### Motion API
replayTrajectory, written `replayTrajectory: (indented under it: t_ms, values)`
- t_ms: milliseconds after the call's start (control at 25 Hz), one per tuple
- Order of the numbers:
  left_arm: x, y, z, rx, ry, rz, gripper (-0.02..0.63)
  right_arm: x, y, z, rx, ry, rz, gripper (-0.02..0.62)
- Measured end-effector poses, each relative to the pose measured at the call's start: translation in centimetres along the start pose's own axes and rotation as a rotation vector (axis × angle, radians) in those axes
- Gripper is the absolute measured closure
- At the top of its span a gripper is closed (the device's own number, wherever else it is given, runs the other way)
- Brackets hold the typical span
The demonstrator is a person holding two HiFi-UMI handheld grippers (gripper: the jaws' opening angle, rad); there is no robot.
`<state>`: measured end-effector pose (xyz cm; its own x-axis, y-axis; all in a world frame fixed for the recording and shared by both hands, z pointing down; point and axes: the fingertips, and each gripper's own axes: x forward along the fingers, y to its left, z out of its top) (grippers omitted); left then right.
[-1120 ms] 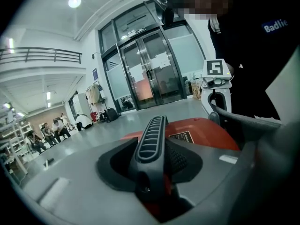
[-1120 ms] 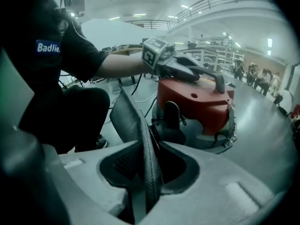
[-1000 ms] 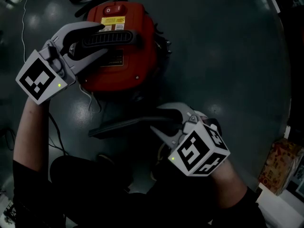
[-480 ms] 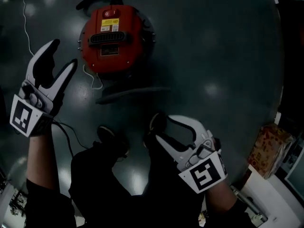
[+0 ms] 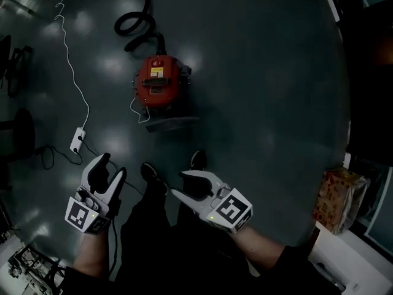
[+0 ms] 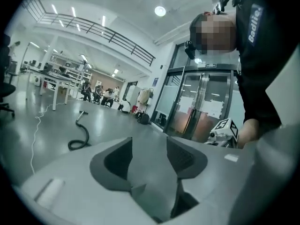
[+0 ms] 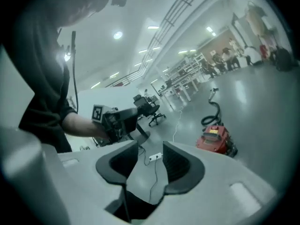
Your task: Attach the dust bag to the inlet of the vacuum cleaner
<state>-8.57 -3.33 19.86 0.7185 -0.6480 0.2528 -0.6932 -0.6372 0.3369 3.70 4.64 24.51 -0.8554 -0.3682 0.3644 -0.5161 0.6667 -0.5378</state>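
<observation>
1. Head view: your left gripper and right gripper hang low in the frame, above your dark shoes and well apart from the round red vacuum cleaner. The cleaner stands on the glossy grey floor. A coiled black hose runs off its far side. A dark flat piece lies on the floor just beside the cleaner's near edge; you cannot tell from here whether it is the dust bag. A thin white cord leads down to a white power strip.

2. Left gripper view: the left gripper's jaws stand wide, have just been closing a little, and only bare floor shows between them. The black hose lies to the left, and your right gripper shows at the right.

3. Right gripper view: the right gripper's jaws gape wide too, have just been closing slightly, and grip nothing. The power strip shows far off through the gap. The vacuum cleaner sits off to the right, and your left gripper is at the left.
</observation>
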Motion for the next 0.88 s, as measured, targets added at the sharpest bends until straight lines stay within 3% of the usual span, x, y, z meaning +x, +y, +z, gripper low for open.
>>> replayTrajectory:
  t_ms: [120,360,560,720,880]
  values:
    - [-2.4,-3.6,2.8,0.027,-0.049,-0.015,0.374,-1.1,3.1,2.0,-0.162,0.003,0.003,0.430]
    - [-8.7,-9.6,5.1,0.058,-0.103,-0.150,0.381,-2.3,10.4,5.9,-0.266,-0.074,-0.107,0.430]
    - [-14.6,-13.4,5.4,0.132,-0.122,-0.273,0.399,-2.7,15.6,6.4,-0.230,-0.136,-0.212,0.433]
    - [-18.4,-16.2,5.7,0.150,-0.142,-0.319,0.400,-3.5,20.4,7.2,-0.167,-0.220,-0.214,0.433]
    - [-20.2,-19.0,6.8,0.178,-0.165,-0.338,0.411,-4.6,24.1,7.6,-0.233,-0.250,-0.185,0.442]
